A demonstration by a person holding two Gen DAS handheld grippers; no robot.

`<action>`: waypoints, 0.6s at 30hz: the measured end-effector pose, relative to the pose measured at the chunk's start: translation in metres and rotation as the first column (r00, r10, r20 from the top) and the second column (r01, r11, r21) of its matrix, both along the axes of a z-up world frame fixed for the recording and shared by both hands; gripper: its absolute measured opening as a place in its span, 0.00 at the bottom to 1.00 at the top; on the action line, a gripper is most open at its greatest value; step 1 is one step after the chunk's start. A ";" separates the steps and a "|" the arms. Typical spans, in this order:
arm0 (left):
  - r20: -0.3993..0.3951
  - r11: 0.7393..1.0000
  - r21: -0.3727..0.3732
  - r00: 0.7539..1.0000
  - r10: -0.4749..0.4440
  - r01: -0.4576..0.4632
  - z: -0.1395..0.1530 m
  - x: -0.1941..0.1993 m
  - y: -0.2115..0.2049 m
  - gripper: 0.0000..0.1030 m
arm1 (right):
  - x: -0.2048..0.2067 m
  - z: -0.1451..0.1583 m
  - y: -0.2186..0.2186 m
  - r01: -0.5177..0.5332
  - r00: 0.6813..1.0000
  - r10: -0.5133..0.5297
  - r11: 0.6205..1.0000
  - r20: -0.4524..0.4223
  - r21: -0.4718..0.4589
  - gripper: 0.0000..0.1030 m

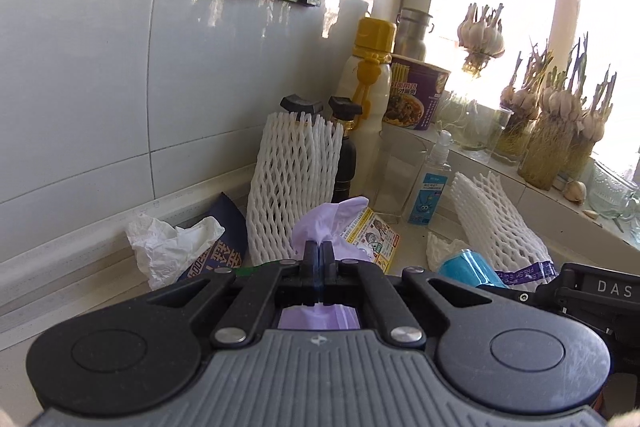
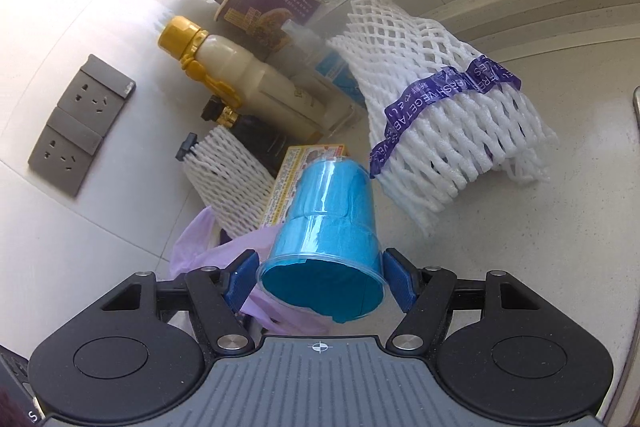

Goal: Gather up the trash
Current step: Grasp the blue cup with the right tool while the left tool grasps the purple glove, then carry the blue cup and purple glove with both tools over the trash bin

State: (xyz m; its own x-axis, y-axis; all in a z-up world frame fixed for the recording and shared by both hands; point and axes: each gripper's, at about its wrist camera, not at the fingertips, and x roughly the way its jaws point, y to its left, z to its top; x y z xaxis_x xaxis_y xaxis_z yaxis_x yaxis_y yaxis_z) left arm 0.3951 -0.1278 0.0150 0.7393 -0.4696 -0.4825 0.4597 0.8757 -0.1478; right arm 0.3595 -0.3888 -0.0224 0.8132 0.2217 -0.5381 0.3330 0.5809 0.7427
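Left gripper [image 1: 319, 254] is clamped tight on the lilac plastic bag [image 1: 332, 223], the film bunched between its closed jaws at dead centre. Right gripper [image 2: 320, 277] has its blue pads pressed on both sides of a blue cup [image 2: 326, 227], rim toward the camera. At two o'clock from the cup lies a white foam net [image 2: 448, 107] on the counter [image 2: 540, 247]; at eleven, a yellow-capped bottle [image 2: 248, 75].

Pale speckled counter [image 2: 520, 247], bearing ahead of the fingers: foam netting [image 2: 452, 115], sauce bottles [image 1: 368, 95], crumpled tissue [image 1: 160, 247], printed carton [image 1: 372, 239].
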 end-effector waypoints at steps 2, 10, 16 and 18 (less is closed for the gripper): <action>0.010 1.000 -0.005 1.000 -0.004 0.004 0.007 -0.006 0.005 0.00 | -0.006 0.007 0.000 -0.009 1.000 0.009 1.000 0.007 -0.001 0.66; 0.050 1.000 -0.017 0.999 -0.009 0.010 0.038 -0.035 0.020 0.00 | -0.031 0.042 0.014 -0.049 0.998 0.051 0.998 0.046 -0.047 0.66; 0.042 1.000 -0.015 0.999 -0.005 0.006 0.053 -0.053 0.031 0.00 | -0.049 0.065 0.028 -0.076 0.995 0.081 0.994 0.065 -0.075 0.66; 0.038 1.000 -0.015 0.999 -0.005 0.005 0.056 -0.061 0.037 0.00 | -0.055 0.069 0.033 -0.084 0.994 0.089 0.993 0.062 -0.078 0.66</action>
State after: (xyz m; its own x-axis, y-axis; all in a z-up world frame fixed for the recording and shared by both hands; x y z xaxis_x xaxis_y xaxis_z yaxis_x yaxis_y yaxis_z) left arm 0.3344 -0.0908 0.0709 0.7548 -0.4806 -0.4465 0.4698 0.8711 -0.1434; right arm 0.3048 -0.3561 0.0466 0.8265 0.2534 -0.5026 0.2317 0.6606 0.7141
